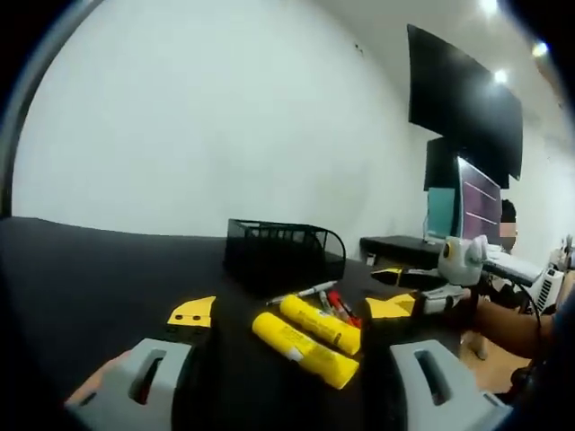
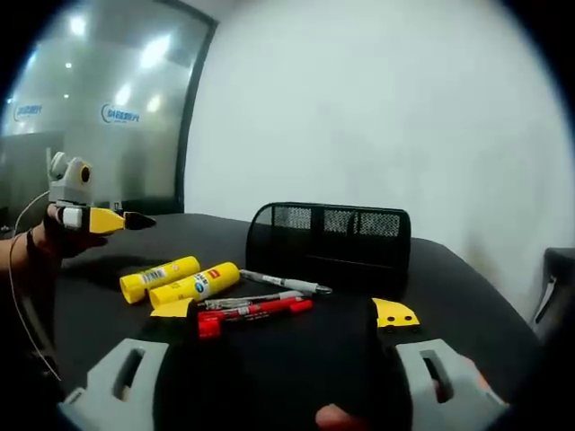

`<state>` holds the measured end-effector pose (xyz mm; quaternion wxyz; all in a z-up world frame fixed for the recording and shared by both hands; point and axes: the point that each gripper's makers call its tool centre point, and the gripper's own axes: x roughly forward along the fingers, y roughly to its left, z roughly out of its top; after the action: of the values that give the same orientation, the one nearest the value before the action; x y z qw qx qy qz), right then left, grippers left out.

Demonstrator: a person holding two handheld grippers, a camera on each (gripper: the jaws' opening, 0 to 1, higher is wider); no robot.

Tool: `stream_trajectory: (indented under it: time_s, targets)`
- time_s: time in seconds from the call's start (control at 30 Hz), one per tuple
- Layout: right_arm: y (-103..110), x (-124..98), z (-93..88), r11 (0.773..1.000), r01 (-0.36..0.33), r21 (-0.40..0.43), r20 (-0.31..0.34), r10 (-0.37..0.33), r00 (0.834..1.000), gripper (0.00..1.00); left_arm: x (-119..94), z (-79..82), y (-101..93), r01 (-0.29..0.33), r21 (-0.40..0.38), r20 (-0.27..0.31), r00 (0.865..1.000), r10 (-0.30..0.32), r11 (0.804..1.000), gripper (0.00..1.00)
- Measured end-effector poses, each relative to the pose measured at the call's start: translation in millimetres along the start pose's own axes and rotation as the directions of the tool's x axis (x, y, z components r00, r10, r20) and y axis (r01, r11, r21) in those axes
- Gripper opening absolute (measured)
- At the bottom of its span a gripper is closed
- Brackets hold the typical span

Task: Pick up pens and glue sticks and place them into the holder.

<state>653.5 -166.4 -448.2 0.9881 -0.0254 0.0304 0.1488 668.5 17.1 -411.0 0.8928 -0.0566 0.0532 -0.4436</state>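
White walls are seen behind a black desk (image 2: 467, 296), where two yellow cylindrical glue sticks (image 2: 180, 280) and several red and silver pens (image 2: 256, 310) are laid just before a black wire-mesh holder (image 2: 328, 238), within easy reach. Nothing is gripped: the left claw (image 1: 287, 382) and the right claw (image 2: 283, 377) are both held spread, and no obstruction is seen between.

Bare black bench (image 2: 467, 296) lay open right of the mesh holder (image 2: 329, 235); two glue sticks (image 2: 180, 278) and pens (image 2: 256, 308) crowded its front; other gripper (image 2: 94, 218) hovered left, well apart
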Motion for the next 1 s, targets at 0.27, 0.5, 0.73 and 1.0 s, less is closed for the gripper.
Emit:
stream_trajectory:
  time_s: [0.27, 0.5, 0.73, 1.0]
  targets:
    - [-0.2, -1.6, 4.3, 1.0, -0.003, 0.017, 0.026, 0.002, 1.0, 0.71, -7.0, -14.4, -7.7, -0.158, -0.059, -0.112, 0.982, 0.151, 0.986, 0.58]
    - [-0.9, -2.4, 6.0, 1.0, -0.008, 0.024, 0.039, 0.007, 0.999, 0.71, -0.4, -26.4, -14.2, -0.26, -0.137, -0.127, 0.962, 0.243, 0.956, 0.54]
    - [-0.9, -2.5, 6.5, 1.0, -0.013, 0.028, 0.043, 0.012, 0.999, 0.7, 15.7, -36.6, -4.2, -0.329, -0.116, -0.258, 0.921, 0.291, 0.937, 0.46]
    - [-0.8, -3.4, 9.3, 0.999, -0.021, 0.035, 0.057, 0.019, 0.998, 0.7, 30.8, -38.4, 4.7, -0.327, -0.057, -0.502, 0.826, 0.256, 0.943, 0.31]
